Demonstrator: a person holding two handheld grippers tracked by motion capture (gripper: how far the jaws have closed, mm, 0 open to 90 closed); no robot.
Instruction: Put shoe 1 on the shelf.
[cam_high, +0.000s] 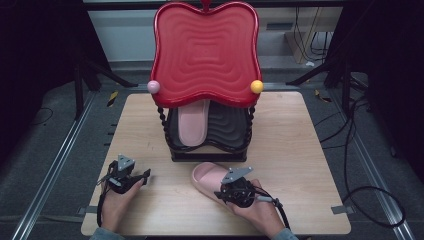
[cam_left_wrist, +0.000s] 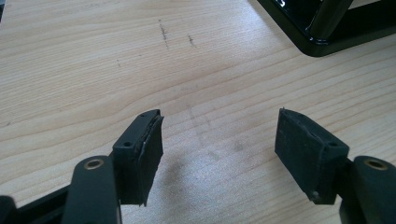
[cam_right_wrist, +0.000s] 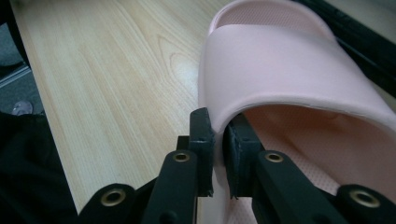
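Observation:
A pink slipper (cam_high: 207, 176) lies on the wooden table (cam_high: 290, 150) in front of the shoe rack (cam_high: 207, 107). My right gripper (cam_high: 226, 194) is shut on this slipper (cam_right_wrist: 289, 79): in the right gripper view (cam_right_wrist: 218, 140) its two pads pinch the edge of the strap, one outside and one inside. A second pink slipper (cam_high: 194, 122) rests on the rack's lower black shelf. My left gripper (cam_high: 145, 176) hovers over bare wood at the front left, open, with nothing between its fingers (cam_left_wrist: 144, 149).
The rack has a red wavy top tray (cam_high: 206, 50) with a pink knob (cam_high: 153, 86) and a yellow knob (cam_high: 256, 86). Its black base (cam_left_wrist: 327, 32) shows in the left gripper view. Cables lie on the floor at the right.

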